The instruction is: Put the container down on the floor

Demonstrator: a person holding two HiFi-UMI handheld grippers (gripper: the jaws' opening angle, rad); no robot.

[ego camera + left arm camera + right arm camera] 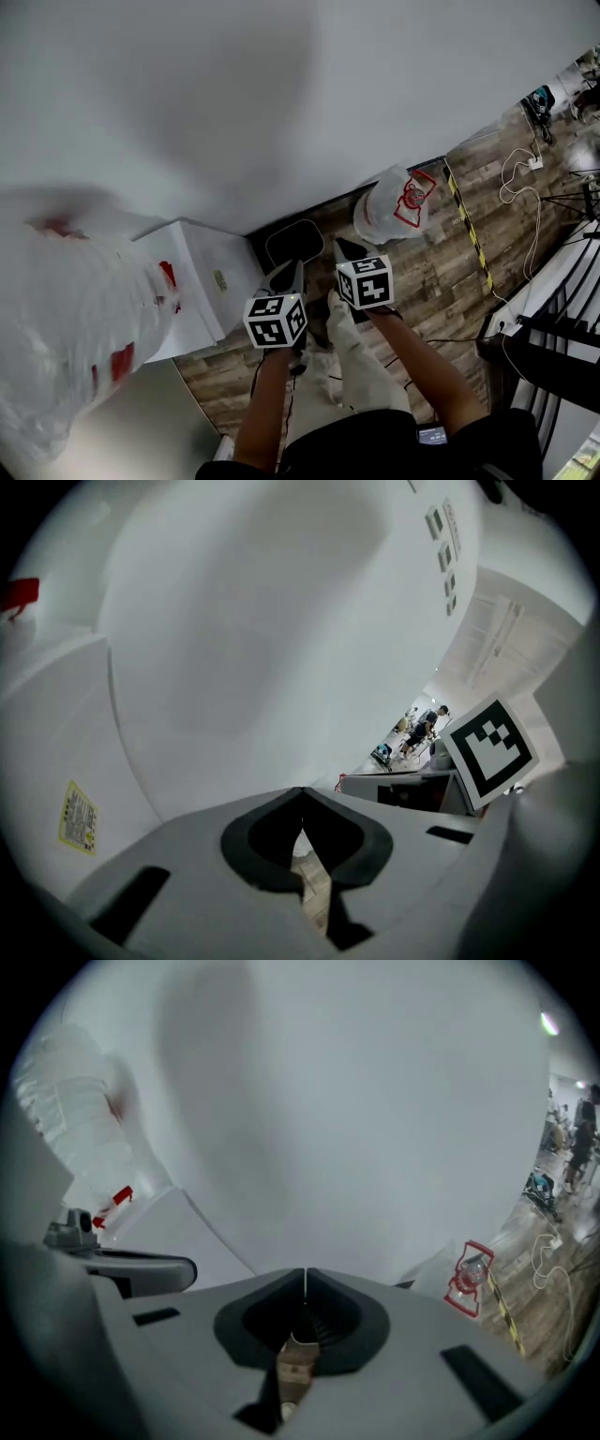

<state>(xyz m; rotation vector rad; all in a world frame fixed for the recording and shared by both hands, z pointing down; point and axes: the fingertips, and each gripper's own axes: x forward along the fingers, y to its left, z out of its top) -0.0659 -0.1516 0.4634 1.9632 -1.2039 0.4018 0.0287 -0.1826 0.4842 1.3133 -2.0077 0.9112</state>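
A dark, rounded container [293, 242] stands on the wood floor against the white wall, just beyond both grippers. My left gripper [286, 274] hangs over its near edge, jaws shut with nothing between them. My right gripper [349, 248] is beside the container's right edge, also shut and empty. In the left gripper view the jaws [301, 791] meet at their tips and face the white wall. The right gripper view shows the same closed tips [306, 1271] before the wall. Neither gripper view shows the container.
A white bag with red print [398, 202] leans on the wall to the right. A white cabinet [202, 281] stands left of the container, and a large white plastic bag [66, 309] fills the near left. Yellow-black tape [466, 225], cables [525, 178] and a black railing [562, 309] are at right.
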